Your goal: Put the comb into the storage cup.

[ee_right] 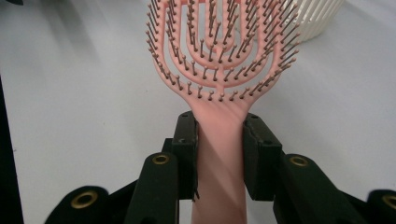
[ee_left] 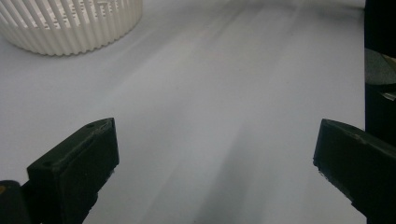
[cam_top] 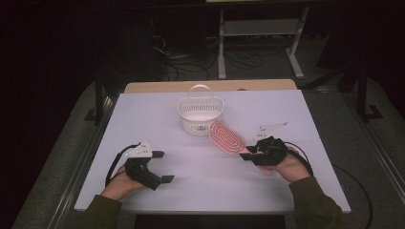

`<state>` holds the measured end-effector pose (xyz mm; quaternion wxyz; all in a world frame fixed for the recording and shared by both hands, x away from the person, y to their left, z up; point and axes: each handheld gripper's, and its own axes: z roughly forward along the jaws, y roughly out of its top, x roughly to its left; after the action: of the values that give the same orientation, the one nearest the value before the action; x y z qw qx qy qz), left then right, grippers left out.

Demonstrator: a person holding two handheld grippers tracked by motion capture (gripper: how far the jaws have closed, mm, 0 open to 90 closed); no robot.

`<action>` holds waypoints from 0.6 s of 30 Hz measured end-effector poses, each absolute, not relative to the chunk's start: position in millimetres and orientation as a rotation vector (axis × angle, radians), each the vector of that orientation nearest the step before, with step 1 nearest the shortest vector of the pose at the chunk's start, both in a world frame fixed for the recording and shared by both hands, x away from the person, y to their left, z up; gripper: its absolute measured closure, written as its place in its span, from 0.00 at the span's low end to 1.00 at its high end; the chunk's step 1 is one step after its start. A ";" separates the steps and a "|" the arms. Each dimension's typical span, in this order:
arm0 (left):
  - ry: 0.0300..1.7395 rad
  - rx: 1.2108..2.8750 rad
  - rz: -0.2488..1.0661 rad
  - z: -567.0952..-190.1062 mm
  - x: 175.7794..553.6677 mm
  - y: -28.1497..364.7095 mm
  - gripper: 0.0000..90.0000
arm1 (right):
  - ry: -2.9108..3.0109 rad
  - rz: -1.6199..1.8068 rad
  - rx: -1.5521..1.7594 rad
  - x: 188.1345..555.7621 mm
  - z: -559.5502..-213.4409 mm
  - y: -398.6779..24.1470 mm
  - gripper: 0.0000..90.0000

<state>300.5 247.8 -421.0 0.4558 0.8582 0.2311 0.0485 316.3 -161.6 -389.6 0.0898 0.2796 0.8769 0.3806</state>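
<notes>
With the right gripper (ee_right: 219, 140) clamped on the pink hairbrush (ee_right: 219, 51) handle, it should lift clear over the white basket (cam_top: 200, 114) rim; the left gripper (ee_left: 215, 154) waits open.

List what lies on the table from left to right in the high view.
left gripper → white basket → pink hairbrush → right gripper, clamped on the brush handle.

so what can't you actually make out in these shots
- Inside of the white basket, high view: its slatted wall hides the bottom.
- Basket in the left gripper view: cut off by the top edge.
- Pink hairbrush in the right gripper view: the tip of its head runs past the top edge, and its handle end lies hidden between the right tongs.
</notes>
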 end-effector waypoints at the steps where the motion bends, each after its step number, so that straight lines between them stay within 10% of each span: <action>1: 0.575 2.110 0.119 -420.0 301.3 247.9 0.00 | 2.609 1.135 0.835 316.9 -389.5 -160.9 0.76; 18: 0.581 2.039 0.088 -401.1 319.8 233.0 0.00 | 2.580 1.200 0.809 325.2 -384.7 -146.7 0.76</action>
<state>319.8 233.0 -401.1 0.4881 0.8387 0.2389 0.0362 325.2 -146.7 -384.7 0.0916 0.2725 0.8684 0.4040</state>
